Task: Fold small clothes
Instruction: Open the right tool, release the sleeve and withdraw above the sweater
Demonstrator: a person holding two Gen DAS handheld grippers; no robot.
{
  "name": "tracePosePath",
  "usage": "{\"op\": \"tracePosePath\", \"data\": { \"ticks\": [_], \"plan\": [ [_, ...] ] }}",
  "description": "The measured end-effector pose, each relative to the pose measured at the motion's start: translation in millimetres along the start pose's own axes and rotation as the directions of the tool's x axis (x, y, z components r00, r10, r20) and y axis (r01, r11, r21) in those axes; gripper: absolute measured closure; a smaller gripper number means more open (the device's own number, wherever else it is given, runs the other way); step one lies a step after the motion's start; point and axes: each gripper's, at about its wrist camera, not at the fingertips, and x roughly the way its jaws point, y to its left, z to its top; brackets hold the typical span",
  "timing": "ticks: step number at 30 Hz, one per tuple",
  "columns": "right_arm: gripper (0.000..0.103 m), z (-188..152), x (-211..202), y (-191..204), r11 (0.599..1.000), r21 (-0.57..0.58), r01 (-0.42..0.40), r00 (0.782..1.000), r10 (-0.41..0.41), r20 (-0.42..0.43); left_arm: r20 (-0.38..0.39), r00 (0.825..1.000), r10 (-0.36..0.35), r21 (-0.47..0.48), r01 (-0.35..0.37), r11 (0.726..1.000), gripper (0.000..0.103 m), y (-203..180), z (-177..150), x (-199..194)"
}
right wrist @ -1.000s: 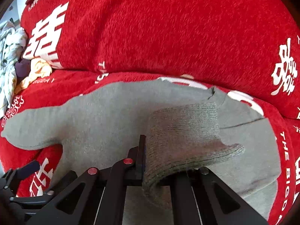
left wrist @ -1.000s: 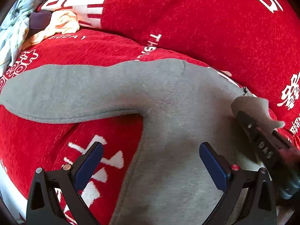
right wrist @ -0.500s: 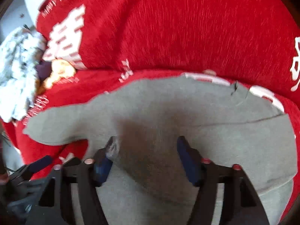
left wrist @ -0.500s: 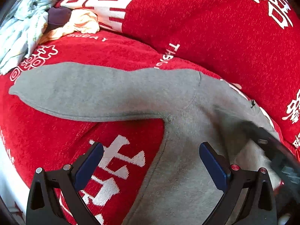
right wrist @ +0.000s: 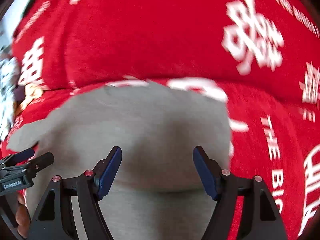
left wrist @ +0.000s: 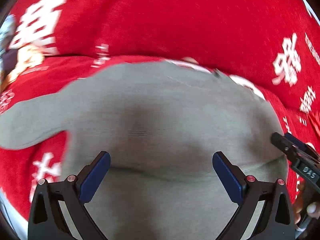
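Observation:
A grey sweatshirt (left wrist: 164,108) lies flat on the red sofa seat, one sleeve stretched out to the left (left wrist: 26,124). It also shows in the right wrist view (right wrist: 144,124). My left gripper (left wrist: 161,172) is open and empty, just above the sweatshirt's body. My right gripper (right wrist: 157,170) is open and empty over the same garment, near its right side. The right gripper's tip shows at the right edge of the left wrist view (left wrist: 290,152). The left gripper shows at the left edge of the right wrist view (right wrist: 26,164). Both views are motion-blurred.
The red sofa cover with white characters forms the seat and backrest (left wrist: 180,20). A pile of other clothes, pale patterned, dark and yellow, lies at the far left (left wrist: 12,60), also in the right wrist view (right wrist: 10,92).
My right gripper let go of the grey ribbed cuff and opened; the sleeve now lies folded on the body. Both grippers swung right, the left one now over the sweatshirt's middle.

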Motion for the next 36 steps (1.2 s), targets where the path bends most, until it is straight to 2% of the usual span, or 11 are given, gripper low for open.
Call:
{"op": "tracePosePath", "data": {
  "ticks": [5,6,11,13,17,19,22,27,30,33,36],
  "plan": [
    [0.027,-1.0,37.4,-22.8,1.000,-0.002,0.025,0.999,-0.025,-0.041,-0.036,0.994,0.108,0.062,-0.105,0.992,0.001,-14.9,6.4,41.6],
    [0.026,-0.4,44.3,-26.1,0.999,-0.011,0.043,0.998,-0.044,-0.037,-0.010,0.994,0.108,0.072,-0.108,0.992,0.001,-12.2,8.3,42.0],
    [0.025,19.2,52.4,-36.9,0.999,0.026,0.048,0.998,-0.046,-0.048,-0.022,0.992,0.125,0.025,-0.125,0.992,0.001,-1.4,21.6,39.0],
    [0.025,23.7,50.4,-33.0,0.998,0.023,0.050,0.998,-0.049,-0.038,-0.034,0.995,0.093,0.010,-0.092,0.996,0.001,-4.7,23.1,40.4],
    [0.025,16.9,62.4,-21.6,0.994,-0.017,0.104,0.990,-0.106,-0.096,-0.034,0.990,0.138,0.088,-0.134,0.987,0.001,-20.3,16.0,46.8],
    [0.025,8.8,46.3,-15.2,0.992,-0.042,0.121,0.991,-0.123,-0.061,-0.034,0.991,0.131,0.077,-0.128,0.989,0.001,-17.0,13.4,39.2],
    [0.025,-8.4,20.3,-10.2,0.996,-0.039,0.075,0.997,-0.076,-0.014,-0.025,0.994,0.107,0.030,-0.106,0.994,0.001,-9.1,5.3,27.8],
    [0.025,-35.9,12.5,5.1,0.991,-0.096,0.098,0.995,-0.101,-0.025,0.014,0.989,0.150,0.088,-0.150,0.985,0.001,-17.6,-14.4,24.9],
    [0.025,-49.1,2.8,11.2,0.985,-0.112,0.129,0.991,-0.131,-0.010,0.024,0.992,0.121,0.061,-0.123,0.991,0.001,-13.2,-25.0,5.7],
    [0.025,-46.6,-8.0,25.8,0.984,-0.146,0.099,0.995,-0.100,-0.004,0.067,0.988,0.138,0.056,-0.142,0.988,0.001,-10.1,-27.3,-3.7],
    [0.025,-32.8,-9.7,48.8,0.979,-0.171,0.115,0.993,-0.112,0.030,0.007,0.990,0.140,0.061,-0.140,0.988,0.001,-4.6,-24.0,8.7]
  ]
}}
